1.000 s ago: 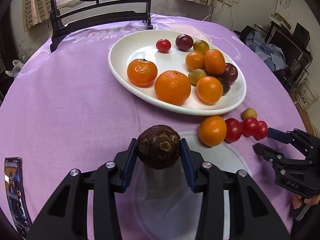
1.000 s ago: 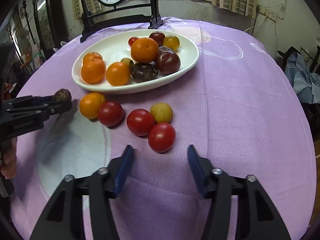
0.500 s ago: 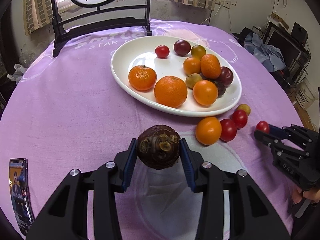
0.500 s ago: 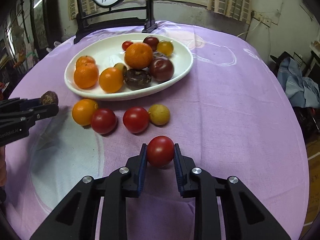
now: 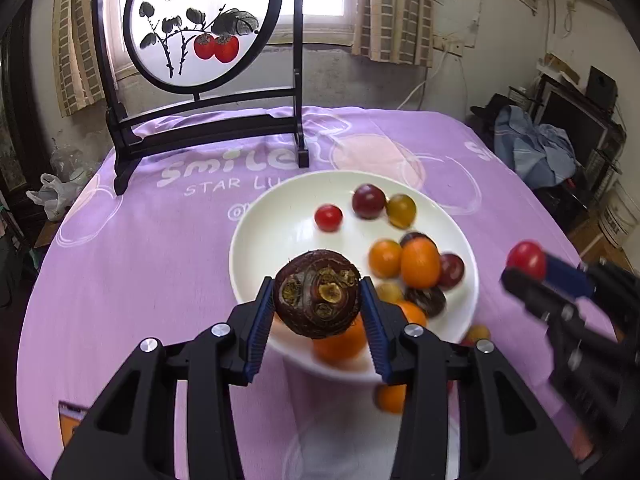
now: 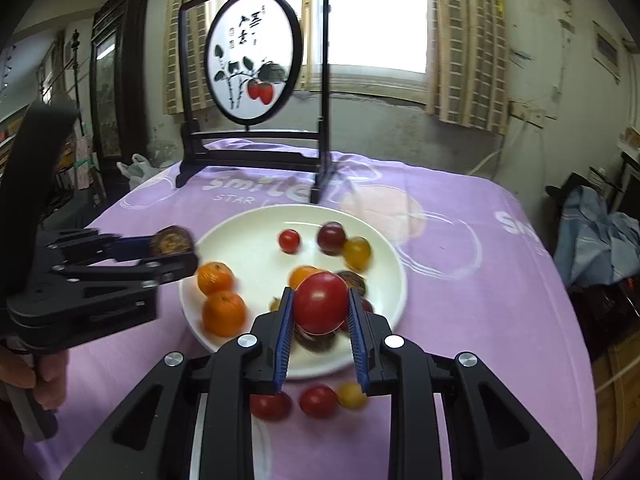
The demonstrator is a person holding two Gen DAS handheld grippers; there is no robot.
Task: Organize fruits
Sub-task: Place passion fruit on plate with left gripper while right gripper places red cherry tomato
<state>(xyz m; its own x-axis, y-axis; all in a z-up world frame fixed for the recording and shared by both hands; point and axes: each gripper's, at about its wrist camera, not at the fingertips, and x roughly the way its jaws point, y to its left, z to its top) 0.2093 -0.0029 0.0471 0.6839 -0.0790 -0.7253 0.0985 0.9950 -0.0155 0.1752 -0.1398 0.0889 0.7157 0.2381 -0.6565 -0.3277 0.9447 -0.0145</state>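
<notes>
Left gripper (image 5: 318,306) jaws clamp a dark brown fruit (image 5: 318,299) above the white plate (image 5: 280,240). Right gripper (image 6: 320,310) jaws clamp a red tomato (image 6: 321,302) – only its view shows two tomatoes (image 6: 318,401) on the desk below.

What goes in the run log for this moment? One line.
left hand-held gripper: holds brown fruit | right hand-held gripper: holds red tomato | both above white plate
</notes>
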